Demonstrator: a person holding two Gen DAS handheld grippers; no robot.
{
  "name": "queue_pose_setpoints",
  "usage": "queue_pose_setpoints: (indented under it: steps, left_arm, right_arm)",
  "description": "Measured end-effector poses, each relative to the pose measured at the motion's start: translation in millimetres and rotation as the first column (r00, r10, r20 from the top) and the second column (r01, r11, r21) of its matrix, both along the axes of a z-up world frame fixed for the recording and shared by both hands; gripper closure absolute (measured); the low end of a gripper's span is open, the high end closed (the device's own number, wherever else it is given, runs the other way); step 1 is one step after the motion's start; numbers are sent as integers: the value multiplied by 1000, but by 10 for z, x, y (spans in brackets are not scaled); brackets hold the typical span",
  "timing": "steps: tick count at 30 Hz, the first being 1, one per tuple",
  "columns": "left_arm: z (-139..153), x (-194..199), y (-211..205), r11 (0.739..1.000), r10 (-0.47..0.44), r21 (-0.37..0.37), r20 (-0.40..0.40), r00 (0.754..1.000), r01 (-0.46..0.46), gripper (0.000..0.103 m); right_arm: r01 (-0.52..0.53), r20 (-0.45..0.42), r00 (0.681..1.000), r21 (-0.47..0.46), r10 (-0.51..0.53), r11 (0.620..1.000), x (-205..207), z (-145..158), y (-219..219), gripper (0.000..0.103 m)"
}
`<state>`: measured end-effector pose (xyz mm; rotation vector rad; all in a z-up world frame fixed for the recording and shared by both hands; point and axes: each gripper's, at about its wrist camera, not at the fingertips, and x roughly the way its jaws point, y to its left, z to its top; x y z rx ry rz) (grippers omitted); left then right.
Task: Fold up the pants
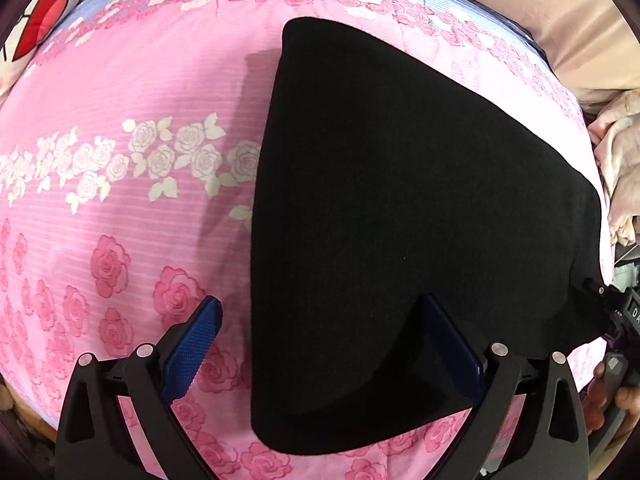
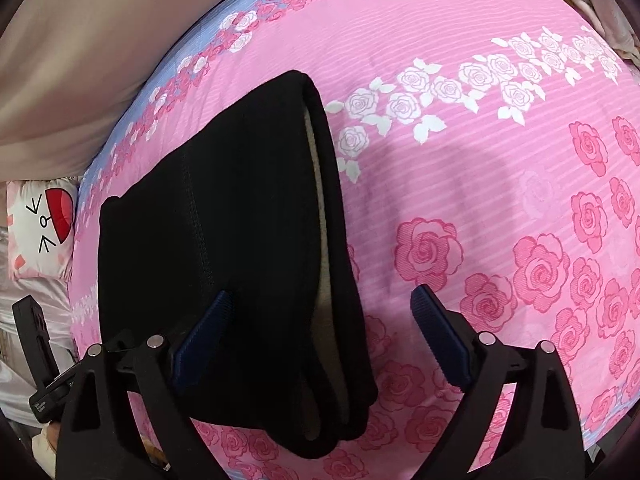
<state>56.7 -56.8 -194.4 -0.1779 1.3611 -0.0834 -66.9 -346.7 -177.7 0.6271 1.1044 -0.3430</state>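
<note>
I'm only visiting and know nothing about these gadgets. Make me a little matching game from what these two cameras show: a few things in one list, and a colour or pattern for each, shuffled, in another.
Things:
1. pants
2. bedspread
3. pillow
4. finger pads

Colours or patterns:
A. blue, ribbed
B. black, folded into a flat stack
C. white with a cartoon face and a red mouth
D. pink with printed roses

Pairs: 1-B, 2-D, 3-C, 4-A
</note>
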Motion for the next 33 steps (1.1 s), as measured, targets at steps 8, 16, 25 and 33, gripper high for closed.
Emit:
queue_pose_setpoints:
  steps: [8, 16, 25, 33]
  left_arm:
    - [-135, 108, -93, 998, 22, -51, -1, 1000, -22, 5]
    - [-114, 181, -23, 984, 38, -172, -6, 999, -38, 5]
    - [-131, 176, -194, 984, -25, -176, -11, 1000, 23, 6]
    - [-58, 138, -158, 984, -54, -168, 25, 998, 57, 22]
  right_arm:
    - [-9, 8, 1000, -1, 9, 1000, -7, -5, 23, 12]
    - [33, 52, 998, 88, -38, 996, -68, -10, -10, 7]
    - [-64, 41, 997, 61, 62, 996, -12, -55, 204, 5]
    - [-104, 38, 994, 17, 103, 994, 67, -35, 259, 28]
